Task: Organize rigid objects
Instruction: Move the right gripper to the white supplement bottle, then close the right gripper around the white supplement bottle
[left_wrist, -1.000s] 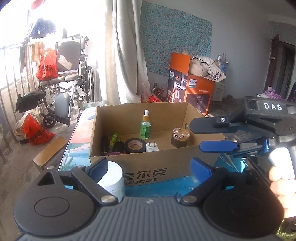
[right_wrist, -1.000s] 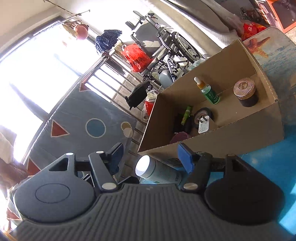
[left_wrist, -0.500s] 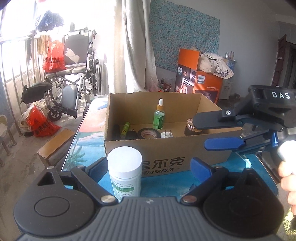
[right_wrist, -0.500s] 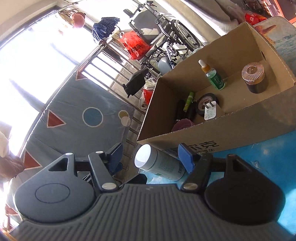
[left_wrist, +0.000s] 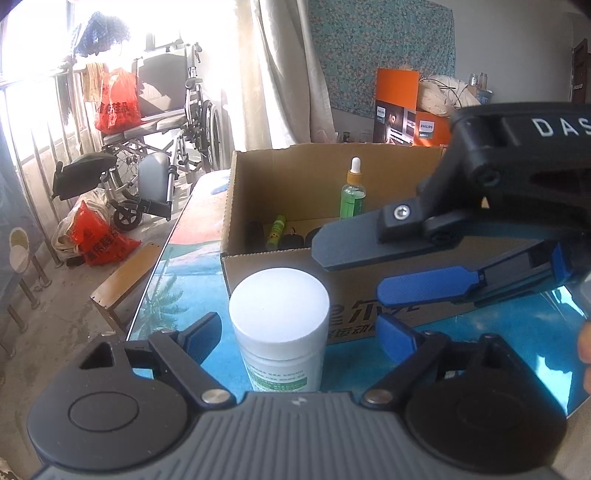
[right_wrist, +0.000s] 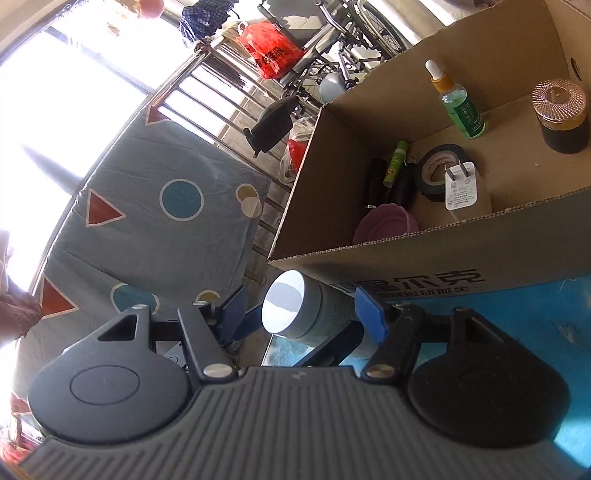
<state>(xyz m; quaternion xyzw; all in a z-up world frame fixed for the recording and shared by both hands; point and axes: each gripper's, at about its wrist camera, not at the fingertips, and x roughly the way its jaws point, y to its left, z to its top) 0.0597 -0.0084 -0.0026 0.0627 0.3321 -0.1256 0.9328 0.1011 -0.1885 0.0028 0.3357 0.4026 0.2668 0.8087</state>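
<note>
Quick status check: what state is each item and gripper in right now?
White jar: upright, lid on, outside box.
Box: open-topped.
Dropper bottle: upright, capped.
Brown jar: upright, lidded.
Left gripper: jaws closing, white jar between, untouched.
Right gripper: open, gripping nothing.

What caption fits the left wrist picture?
Left claw closing around white-capped bottle beside cardboard box.

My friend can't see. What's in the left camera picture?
A white jar stands between the closing left gripper fingers, which don't touch it yet. Behind it a cardboard box holds a green dropper bottle. The right gripper reaches in, empty.
</note>
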